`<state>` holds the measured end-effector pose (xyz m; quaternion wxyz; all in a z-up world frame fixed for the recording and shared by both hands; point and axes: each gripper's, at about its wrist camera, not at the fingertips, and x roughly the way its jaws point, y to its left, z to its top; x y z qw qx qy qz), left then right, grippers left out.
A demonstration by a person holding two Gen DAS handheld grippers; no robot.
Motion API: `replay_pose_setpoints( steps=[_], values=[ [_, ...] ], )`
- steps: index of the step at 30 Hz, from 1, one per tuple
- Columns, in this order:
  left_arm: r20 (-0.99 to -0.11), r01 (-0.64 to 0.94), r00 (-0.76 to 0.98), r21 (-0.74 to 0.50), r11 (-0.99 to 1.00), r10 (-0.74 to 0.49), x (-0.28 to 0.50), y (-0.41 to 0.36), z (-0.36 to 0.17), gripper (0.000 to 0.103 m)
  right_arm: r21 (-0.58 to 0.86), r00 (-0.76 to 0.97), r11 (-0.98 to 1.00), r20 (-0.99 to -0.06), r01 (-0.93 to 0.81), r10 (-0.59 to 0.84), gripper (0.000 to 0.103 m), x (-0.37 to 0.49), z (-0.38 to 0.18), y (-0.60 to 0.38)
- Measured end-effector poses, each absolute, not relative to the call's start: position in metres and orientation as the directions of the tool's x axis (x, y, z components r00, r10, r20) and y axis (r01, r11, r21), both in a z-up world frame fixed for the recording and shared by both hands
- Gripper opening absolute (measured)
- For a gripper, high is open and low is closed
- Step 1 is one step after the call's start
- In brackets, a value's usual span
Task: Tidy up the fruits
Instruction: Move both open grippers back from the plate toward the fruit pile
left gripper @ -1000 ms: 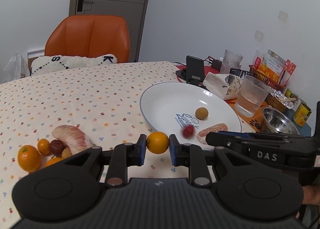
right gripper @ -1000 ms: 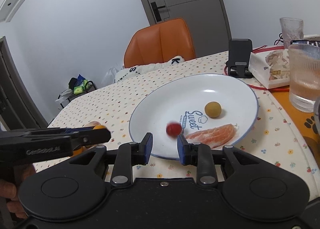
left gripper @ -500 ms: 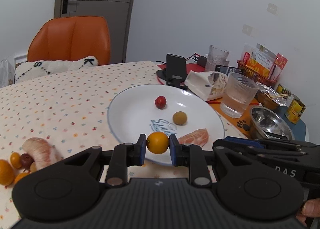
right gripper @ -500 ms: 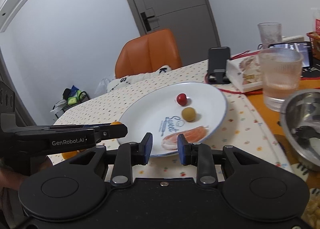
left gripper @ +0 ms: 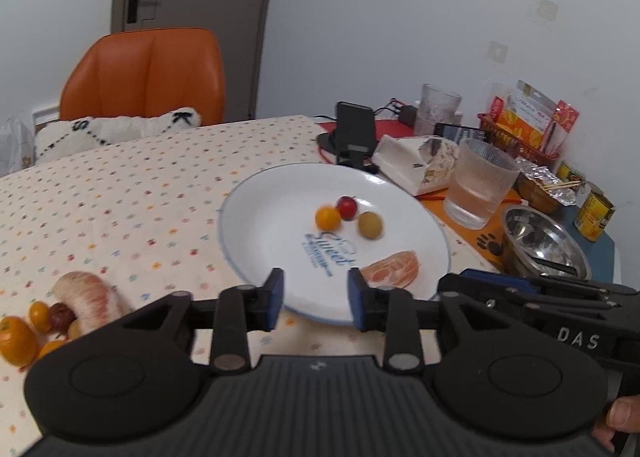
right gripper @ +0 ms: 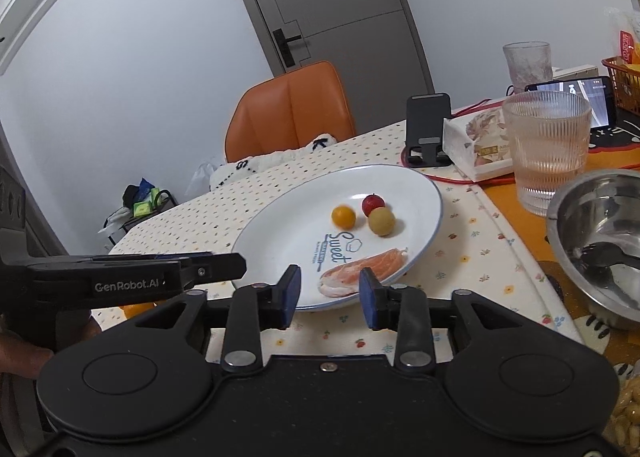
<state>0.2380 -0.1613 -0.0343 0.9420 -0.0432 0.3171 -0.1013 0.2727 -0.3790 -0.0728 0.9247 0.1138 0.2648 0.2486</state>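
A white plate holds a small orange fruit, a red fruit, a green-yellow fruit and a pomelo segment. My left gripper stands open at the plate's near rim with nothing between its fingers. Open as well, my right gripper hovers at the plate's near edge, just before the pomelo segment. On the tablecloth at the left lie another pomelo segment, several small orange fruits and a dark one.
A ribbed glass of water, a steel bowl, a phone stand, a tissue box, cans and a snack basket crowd the right side. An orange chair stands behind the table.
My left gripper has opened and let go of the small orange fruit, which now lies on the plate beside the red fruit. The right gripper has drawn back slightly.
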Motion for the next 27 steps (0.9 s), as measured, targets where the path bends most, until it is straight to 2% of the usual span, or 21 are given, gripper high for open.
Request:
replay_pose_setpoints(
  steps=[1, 3, 5, 9, 10, 12, 14, 27],
  values=[
    [-0.590, 0.156, 0.780, -0.139, 0.978, -0.208, 0.236, -0.159, -0.034, 0.050, 0.342, 0.737, 0.850, -0.431, -0.400, 0.520, 0.037, 0.272, -0.072, -0.378],
    [-0.586, 0.150, 0.787, -0.123, 0.981, -0.194, 0.232, -0.156, -0.031, 0.058, 0.342, 0.739, 0.849, -0.426, -0.402, 0.522, 0.040, 0.270, -0.070, -0.376],
    [-0.578, 0.141, 0.795, -0.122, 0.983, -0.185, 0.229, -0.152, -0.028, 0.061, 0.338, 0.743, 0.850, -0.422, -0.403, 0.520, 0.044, 0.268, -0.068, -0.374],
    [-0.570, 0.108, 0.805, -0.128, 0.986, -0.162, 0.221, -0.140, -0.022, 0.070, 0.326, 0.755, 0.855, -0.409, -0.404, 0.513, 0.067, 0.265, -0.064, -0.368],
    [-0.567, 0.099, 0.809, -0.127, 0.987, -0.154, 0.219, -0.136, -0.021, 0.073, 0.324, 0.756, 0.855, -0.407, -0.405, 0.512, 0.070, 0.264, -0.063, -0.366],
    [-0.565, 0.081, 0.813, -0.125, 0.989, -0.138, 0.214, -0.130, -0.018, 0.080, 0.326, 0.760, 0.855, -0.401, -0.403, 0.511, 0.092, 0.261, -0.060, -0.364],
    [-0.559, 0.062, 0.820, -0.127, 0.990, -0.123, 0.208, -0.124, -0.017, 0.084, 0.324, 0.776, 0.860, -0.384, -0.394, 0.501, 0.103, 0.257, -0.057, -0.362],
    [-0.567, -0.034, 0.823, -0.098, 0.995, -0.028, 0.173, -0.082, -0.007, 0.092, 0.308, 0.766, 0.858, -0.393, -0.411, 0.508, 0.103, 0.247, -0.050, -0.332]
  ],
)
